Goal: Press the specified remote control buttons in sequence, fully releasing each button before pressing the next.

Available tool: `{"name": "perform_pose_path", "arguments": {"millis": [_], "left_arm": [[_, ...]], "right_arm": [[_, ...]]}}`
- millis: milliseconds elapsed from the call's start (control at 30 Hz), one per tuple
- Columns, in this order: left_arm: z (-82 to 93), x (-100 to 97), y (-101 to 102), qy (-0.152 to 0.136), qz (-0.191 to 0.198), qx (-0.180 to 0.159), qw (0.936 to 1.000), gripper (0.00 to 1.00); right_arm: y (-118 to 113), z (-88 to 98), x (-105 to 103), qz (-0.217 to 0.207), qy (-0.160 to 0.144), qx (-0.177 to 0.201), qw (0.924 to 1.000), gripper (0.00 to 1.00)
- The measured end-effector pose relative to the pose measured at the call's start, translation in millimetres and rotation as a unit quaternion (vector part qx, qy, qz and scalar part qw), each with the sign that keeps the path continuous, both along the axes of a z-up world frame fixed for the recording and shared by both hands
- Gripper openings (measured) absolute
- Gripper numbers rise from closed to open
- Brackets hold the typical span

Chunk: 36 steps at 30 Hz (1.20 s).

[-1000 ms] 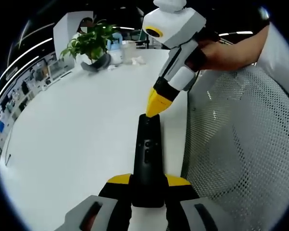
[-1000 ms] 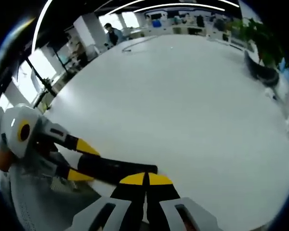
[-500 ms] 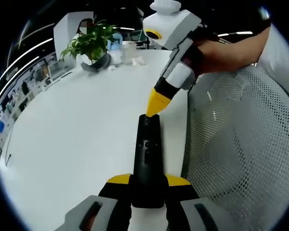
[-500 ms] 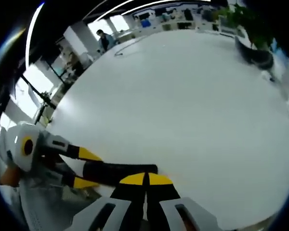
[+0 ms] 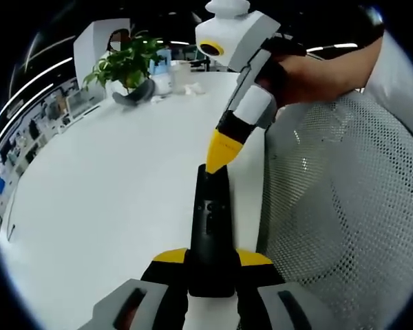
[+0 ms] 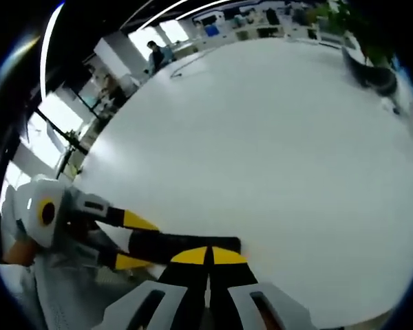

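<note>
A long black remote control (image 5: 212, 227) lies lengthwise over the white table (image 5: 110, 179), its near end clamped between the yellow tips of my left gripper (image 5: 212, 260). My right gripper (image 5: 217, 157) comes in from the upper right, shut, with its yellow tips touching the remote's far end. In the right gripper view, my right gripper (image 6: 209, 256) is shut, its tips over the remote (image 6: 186, 243), which the left gripper (image 6: 134, 240) holds from the left.
A white mesh chair back (image 5: 337, 213) stands right beside the table edge. A potted plant (image 5: 127, 65) and small white items sit at the table's far end. A person's hand (image 5: 310, 72) holds my right gripper. A person stands far off (image 6: 153, 53).
My right gripper has shifted slightly left and tilted, its tips staying at the remote's far end. The left gripper and remote have kept still.
</note>
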<state>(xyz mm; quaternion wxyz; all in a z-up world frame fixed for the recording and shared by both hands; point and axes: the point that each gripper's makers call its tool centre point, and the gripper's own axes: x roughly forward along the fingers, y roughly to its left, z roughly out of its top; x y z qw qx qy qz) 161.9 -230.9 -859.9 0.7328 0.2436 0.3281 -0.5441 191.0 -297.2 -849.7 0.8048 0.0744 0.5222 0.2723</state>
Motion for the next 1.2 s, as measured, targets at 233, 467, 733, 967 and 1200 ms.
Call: {"name": "perform_pose_path", "arguments": {"millis": [233,467,733,967,1200], "left_arm": [[-0.4,-0.6,-0.1,0.0,-0.002,-0.001,1.0,0.24],[-0.6,-0.9,-0.8,0.001,-0.005,-0.002,1.0,0.24],[-0.7,-2.5,-2.5,0.004,-0.008,-0.005,0.9999,0.24],[-0.7,-2.0,-2.8,0.003,-0.007,-0.009,0.9999,0.25],[-0.7,-2.0,-3.2,0.003,-0.008,-0.01,0.9999,0.25]], "right_arm": [[-0.7,0.6,0.2,-0.009,0.004,0.006,0.9999,0.0],[-2.2,0.1,0.1,-0.021,0.013,0.012,0.9996,0.0],[-4.7,-0.2,-4.3,-0.029,0.027,0.008,0.9992,0.0],[-2.8,-1.5,-4.5,-0.006,0.01,-0.008,0.9999,0.0],[-4.5,-1.6,-3.6,-0.011,0.016,0.002,0.9998,0.0]]}}
